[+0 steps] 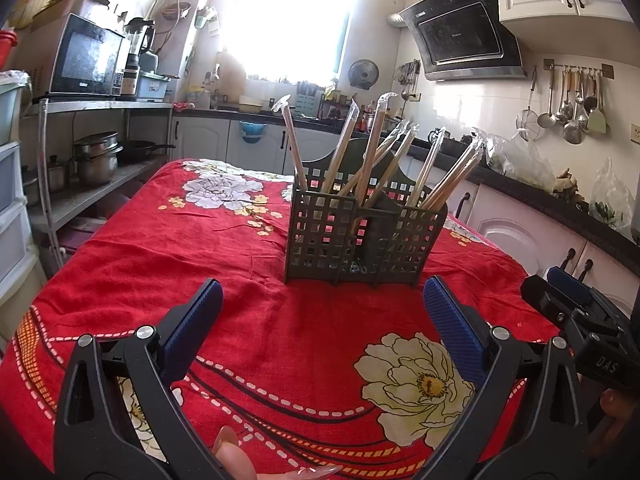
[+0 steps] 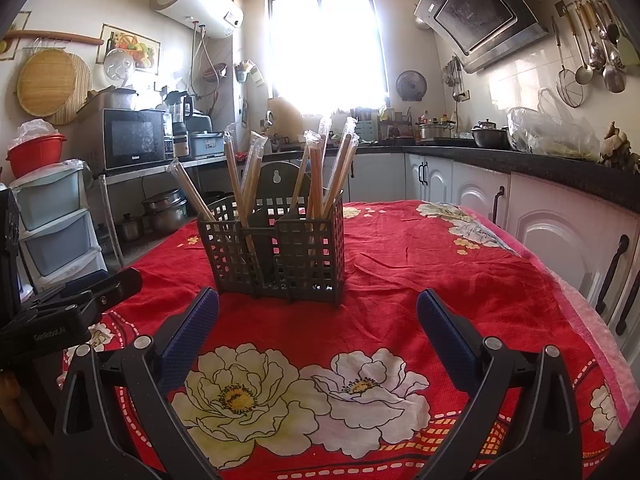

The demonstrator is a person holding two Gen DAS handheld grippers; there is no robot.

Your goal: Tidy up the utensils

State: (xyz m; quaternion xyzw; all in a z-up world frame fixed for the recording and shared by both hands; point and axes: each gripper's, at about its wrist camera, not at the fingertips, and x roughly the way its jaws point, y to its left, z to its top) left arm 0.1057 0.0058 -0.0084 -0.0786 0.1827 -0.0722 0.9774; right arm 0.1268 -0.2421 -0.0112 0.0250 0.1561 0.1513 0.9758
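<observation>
**A:** So what's the layout? Big red floral tablecloth [image 2: 460,264] over the surface, and that dark grid caddy [image 2: 280,252] sits upright about mid-cloth, right?

**B:** Yep. All the wrapped chopsticks [image 1: 376,148] I can see are already in its compartments, fanning out at angles. No loose ones on the cloth.

**A:** Grippers?

**B:** Left gripper [image 1: 322,320] and right gripper [image 2: 318,324] are both spread wide, holding nothing, hanging above the cloth short of the caddy.

**A:** How would those sticks handle?

**B:** My guess: light, stiff, but the plastic sleeves look slippery. I'd pinch mid-shaft, above the rim, not the crinkly sleeve tips.
</observation>
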